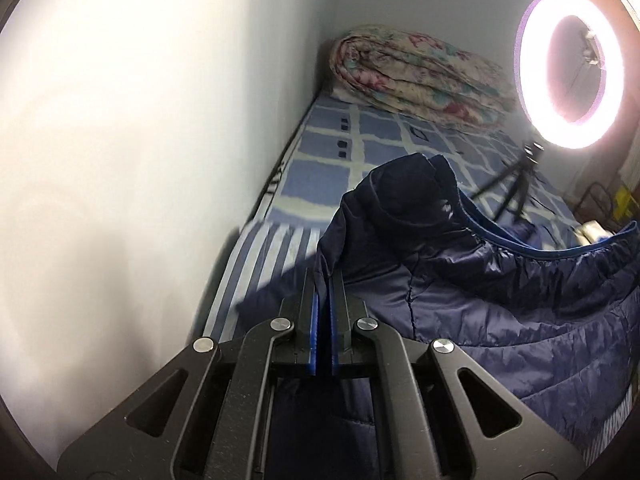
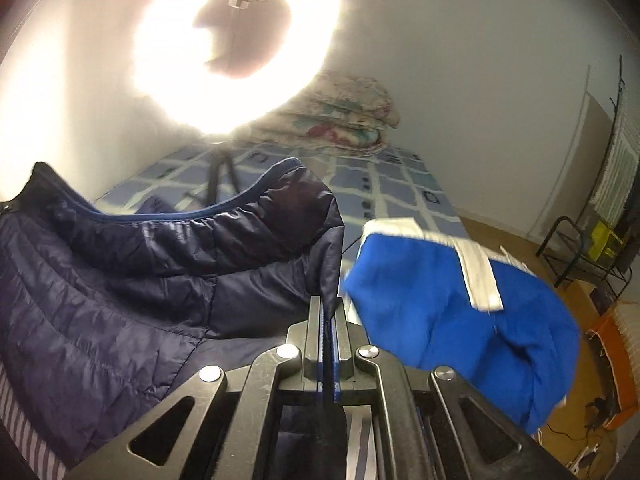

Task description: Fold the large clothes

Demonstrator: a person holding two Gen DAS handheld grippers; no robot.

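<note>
The navy quilted jacket (image 1: 500, 292) looks light and puffy, with a slick shiny shell, so I'd expect it to slump, billow and slide rather than hold a crease. Its seams and bound edges seem the surest places to take hold, and that is where both tools have it. The left tool (image 1: 323, 280) is closed on a pinch of the fabric near the jacket's hooded end, fingers almost together with dark cloth between them. The right tool (image 2: 329, 304) is likewise clamped on an edge at the jacket's other side, a flap of shell standing up from between its fingers.

The jacket hangs slack between the two tools, its blue-piped edge (image 2: 192, 212) sagging in a curve, the bulk resting on the bed (image 1: 344, 148) with its blue-and-white checked cover. A bright blue garment with white bands (image 2: 460, 312) lies just beside the jacket, on the right tool's side. Beyond the jacket stands a ring light (image 1: 572, 72) on a tripod, and farther still a folded floral quilt (image 1: 420, 76) against the wall.
</note>
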